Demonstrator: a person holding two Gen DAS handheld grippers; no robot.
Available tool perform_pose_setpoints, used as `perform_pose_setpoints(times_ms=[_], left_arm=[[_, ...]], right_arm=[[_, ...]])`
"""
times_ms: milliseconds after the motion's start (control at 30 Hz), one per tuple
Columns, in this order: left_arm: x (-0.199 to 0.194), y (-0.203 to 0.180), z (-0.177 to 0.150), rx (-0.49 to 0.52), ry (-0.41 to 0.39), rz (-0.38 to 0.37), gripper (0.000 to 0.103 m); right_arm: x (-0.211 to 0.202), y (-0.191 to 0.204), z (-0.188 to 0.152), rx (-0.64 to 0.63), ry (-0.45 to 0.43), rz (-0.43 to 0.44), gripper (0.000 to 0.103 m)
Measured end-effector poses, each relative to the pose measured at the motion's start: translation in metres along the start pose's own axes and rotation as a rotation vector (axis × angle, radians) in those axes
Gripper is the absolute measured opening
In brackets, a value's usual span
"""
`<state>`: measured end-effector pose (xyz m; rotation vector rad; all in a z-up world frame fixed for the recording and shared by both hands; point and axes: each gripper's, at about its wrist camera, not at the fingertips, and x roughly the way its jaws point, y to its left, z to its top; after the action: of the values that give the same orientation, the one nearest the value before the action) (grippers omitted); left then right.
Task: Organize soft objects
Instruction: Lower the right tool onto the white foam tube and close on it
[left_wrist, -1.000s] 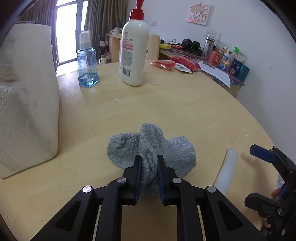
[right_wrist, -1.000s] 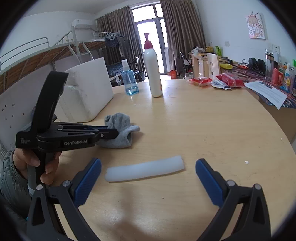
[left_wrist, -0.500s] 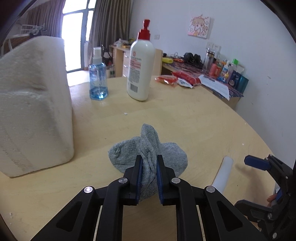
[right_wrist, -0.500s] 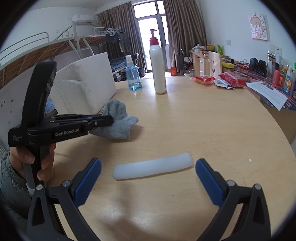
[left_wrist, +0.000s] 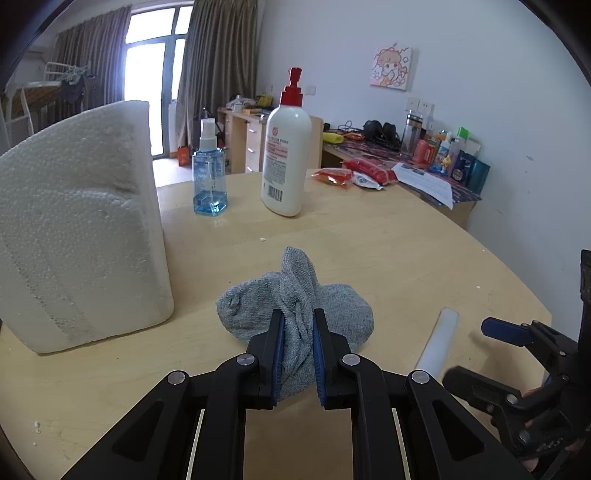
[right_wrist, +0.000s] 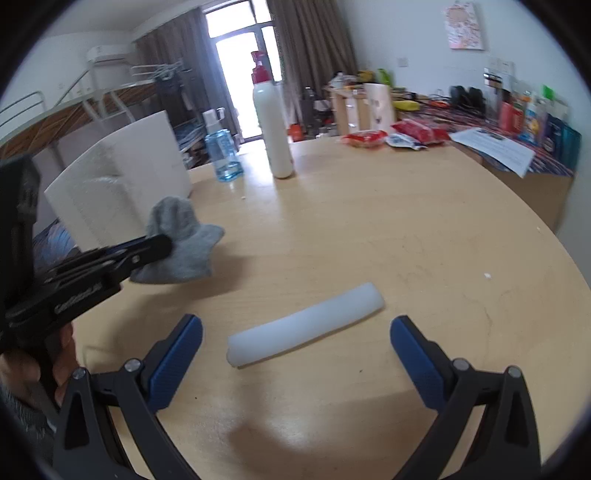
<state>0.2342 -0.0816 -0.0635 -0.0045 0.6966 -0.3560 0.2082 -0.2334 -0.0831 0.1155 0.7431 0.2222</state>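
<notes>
Lifted since a second ago, the grey sock (left_wrist: 295, 314) now hangs clear of the worktop (left_wrist: 369, 251) in the right wrist view, with a shadow beneath it, where earlier its lower edge lay on the wood. The left gripper (left_wrist: 298, 354) is clenched on it: the blue-lined fingers (left_wrist: 277, 354) pinch a bunched fold at the sock's middle, and the rest of the fabric droops to both sides and pokes up above them. In its own camera the foam block (left_wrist: 77, 229) and the two bottles have slid toward the centre of the view compared with before.

Right of the sock, the white foam stick (right_wrist: 304, 325) lies flat on the worktop, slightly slanted, and touches nothing. The right gripper (right_wrist: 295, 350) hovers just in front of it with its fingers (right_wrist: 177, 354) spread wide, one on each side of the stick's ends and neither in contact; it has rolled a little, so the scene now tilts.

Farther back stand a blue spray bottle (left_wrist: 209, 177) and a white pump bottle with a red top (left_wrist: 286, 155), near each other. Red snack packets (left_wrist: 332, 176) lie at the far edge. A person's hand (right_wrist: 22, 365) grips the left tool's handle at the left margin of the right wrist view.
</notes>
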Motion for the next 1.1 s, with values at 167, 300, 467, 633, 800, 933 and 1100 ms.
perform_pose_setpoints(times_ms=[167,300,467,633,800,933,1100], left_arm=[[-0.012,0.005,-0.004,0.006,-0.028,-0.01,0.015],[-0.02,0.009,-0.005,0.002,-0.056,-0.007,0.015],[-0.029,0.015,-0.007,-0.011,-0.078,-0.018,0.015],[-0.034,0.02,-0.009,-0.02,-0.086,-0.029,0.015],[-0.039,0.021,-0.01,-0.029,-0.1,-0.035,0.015],[-0.043,0.02,-0.012,-0.02,-0.111,-0.046,0.015],[-0.048,0.024,-0.015,-0.021,-0.122,-0.057,0.015]], right_arm=[[0.001,0.007,-0.002,0.064,-0.008,-0.057,0.097],[0.007,0.016,-0.005,0.073,0.015,-0.106,0.086],[0.011,0.022,-0.008,0.091,0.031,-0.131,0.077],[0.011,0.027,-0.01,0.132,0.038,-0.144,0.063],[0.013,0.031,-0.01,0.143,0.029,-0.188,0.048],[0.012,0.031,-0.011,0.13,0.024,-0.178,0.042],[0.001,0.022,-0.012,0.101,0.009,-0.134,0.032]])
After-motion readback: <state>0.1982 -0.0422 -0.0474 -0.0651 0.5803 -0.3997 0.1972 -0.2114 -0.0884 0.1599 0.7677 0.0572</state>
